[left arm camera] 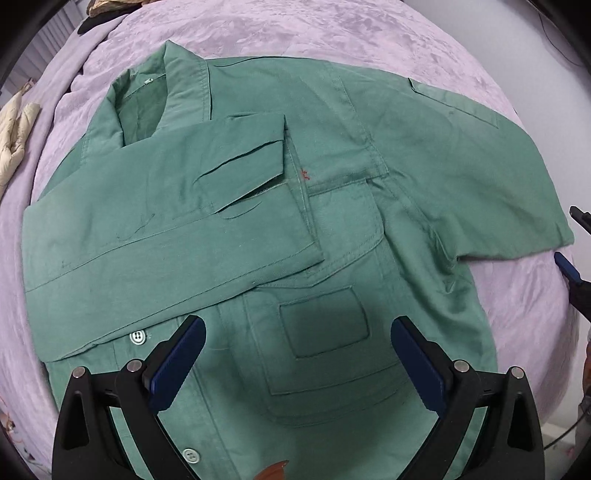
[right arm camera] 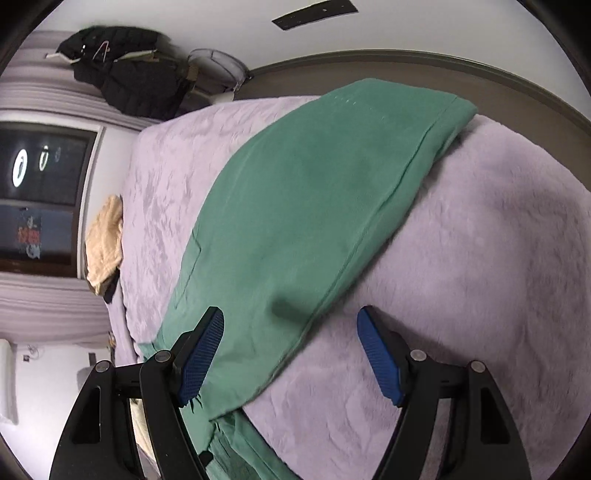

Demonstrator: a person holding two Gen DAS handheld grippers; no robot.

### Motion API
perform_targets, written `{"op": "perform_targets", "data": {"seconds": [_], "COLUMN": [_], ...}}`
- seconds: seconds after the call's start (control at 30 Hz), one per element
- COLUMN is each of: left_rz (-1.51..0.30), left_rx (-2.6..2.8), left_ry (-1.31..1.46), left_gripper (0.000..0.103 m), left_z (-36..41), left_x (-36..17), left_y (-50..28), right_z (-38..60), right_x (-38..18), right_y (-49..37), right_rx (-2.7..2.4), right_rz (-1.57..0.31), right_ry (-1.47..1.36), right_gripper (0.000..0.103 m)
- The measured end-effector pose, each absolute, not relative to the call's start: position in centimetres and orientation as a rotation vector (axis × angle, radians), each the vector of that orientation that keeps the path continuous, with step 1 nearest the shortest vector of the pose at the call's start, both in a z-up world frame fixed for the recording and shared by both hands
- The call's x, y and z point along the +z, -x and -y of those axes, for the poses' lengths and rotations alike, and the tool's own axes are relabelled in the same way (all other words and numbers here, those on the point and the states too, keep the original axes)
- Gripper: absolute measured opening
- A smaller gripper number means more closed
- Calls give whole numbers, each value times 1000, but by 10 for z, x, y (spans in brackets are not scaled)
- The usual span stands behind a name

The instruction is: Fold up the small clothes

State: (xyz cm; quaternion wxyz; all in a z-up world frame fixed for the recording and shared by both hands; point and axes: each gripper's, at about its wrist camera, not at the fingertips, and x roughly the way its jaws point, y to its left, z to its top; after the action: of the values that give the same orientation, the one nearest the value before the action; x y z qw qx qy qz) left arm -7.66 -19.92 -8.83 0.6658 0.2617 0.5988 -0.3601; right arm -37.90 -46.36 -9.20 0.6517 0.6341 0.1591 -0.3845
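Note:
A green button-up shirt (left arm camera: 332, 229) lies front up on the lavender blanket (left arm camera: 332, 33). One long sleeve (left arm camera: 166, 236) is folded across its chest. The other sleeve (left arm camera: 461, 166) is spread out to the right. My left gripper (left arm camera: 297, 350) hangs straight above the chest pocket, open, with nothing between its blue pads. In the right wrist view the spread sleeve (right arm camera: 314, 221) runs away from me. My right gripper (right arm camera: 291, 354) is open just above the sleeve's near edge, and its pads do not press on the cloth. That gripper (left arm camera: 570, 240) also shows at the right edge of the left wrist view, beside the cuff.
A cream garment (right arm camera: 105, 243) lies at the bed's far side and also shows as a cream bundle (left arm camera: 14, 136). Dark jackets (right arm camera: 125, 81) are piled beyond the bed. A dark window (right arm camera: 37, 192) and a brown bed edge (right arm camera: 406, 74) border the scene.

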Motion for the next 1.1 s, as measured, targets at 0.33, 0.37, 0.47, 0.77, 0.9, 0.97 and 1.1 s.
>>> {"op": "perform_targets", "data": {"seconds": [0.33, 0.37, 0.47, 0.77, 0.9, 0.97, 1.1], "left_rz": [-1316, -1312, -1320, -1310, -1308, -1306, -1307], "left_rx": [-710, -709, -711, -674, -671, -666, -641], "left_ry": [-545, -548, -547, -564, -548, -536, -480], "left_gripper": [101, 101, 101, 101, 101, 101, 101], "left_z": [233, 235, 241, 225, 212, 203, 170], "left_x": [-91, -91, -93, -92, -88, -87, -88], "left_y": [70, 70, 68, 57, 49, 42, 12], "right_z": [515, 515, 515, 513, 505, 496, 468], "right_x": [-102, -102, -105, -73, -38, -17, 13], "right_y": [389, 390, 397, 377, 334, 300, 232], "right_rx": [-827, -822, -824, -659, -537, -469, -364], "right_rz": [-136, -122, -101, -35, -82, -130, -235], "right_ry": [-1527, -1534, -1573, -1508, -1402, -1328, -1189], "right_gripper": [79, 79, 65, 5, 5, 5, 5]}}
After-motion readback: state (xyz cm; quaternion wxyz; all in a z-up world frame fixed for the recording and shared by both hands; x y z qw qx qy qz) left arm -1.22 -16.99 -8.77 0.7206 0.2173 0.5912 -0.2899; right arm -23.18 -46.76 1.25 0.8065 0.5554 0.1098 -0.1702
